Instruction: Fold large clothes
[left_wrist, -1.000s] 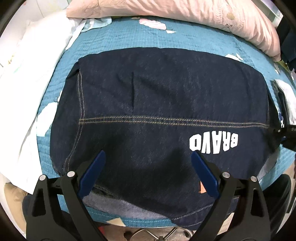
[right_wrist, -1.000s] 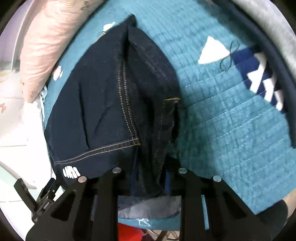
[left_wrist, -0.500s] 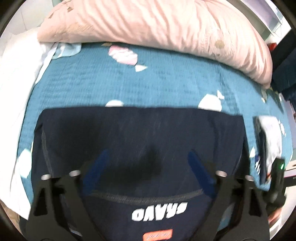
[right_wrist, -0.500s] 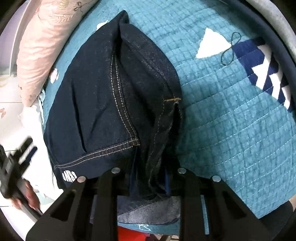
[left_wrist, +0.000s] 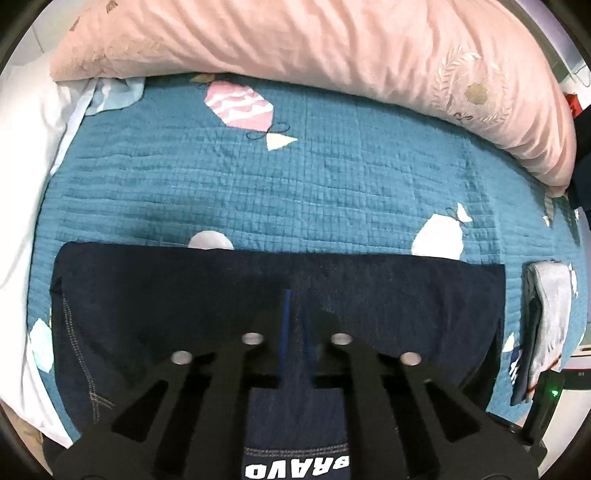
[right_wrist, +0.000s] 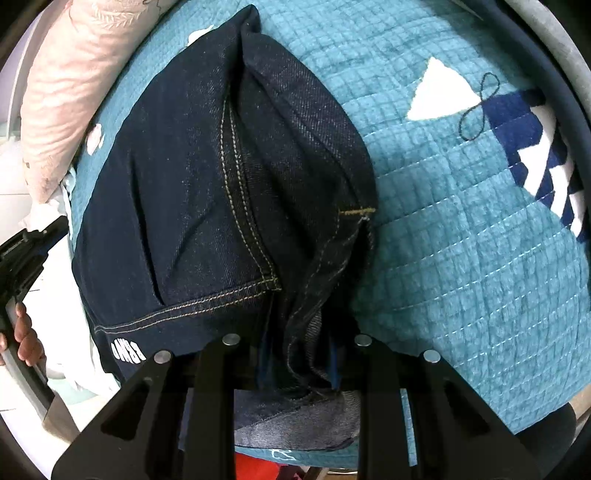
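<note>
A dark denim garment (left_wrist: 166, 314) with white "BRAVO" lettering lies folded on a teal quilt (left_wrist: 332, 184). My left gripper (left_wrist: 293, 325) is shut over the middle of the denim, its blue pads nearly together; whether cloth is pinched between them is unclear. In the right wrist view the denim garment (right_wrist: 177, 206) is bunched along a stitched seam, and my right gripper (right_wrist: 299, 354) is shut on a gathered fold of it at the near edge. The left gripper's handle and a hand show at the far left (right_wrist: 22, 258).
A long pink pillow (left_wrist: 295, 48) lies across the far side of the bed. White bedding (left_wrist: 22, 166) is at the left. A grey folded cloth (left_wrist: 546, 314) lies at the right edge. The quilt (right_wrist: 461, 240) extends right of the denim.
My left gripper has gone from wide open to shut and moved forward over the denim, so the pillow now fills the top. The right gripper keeps its grip; the denim has shifted slightly.
</note>
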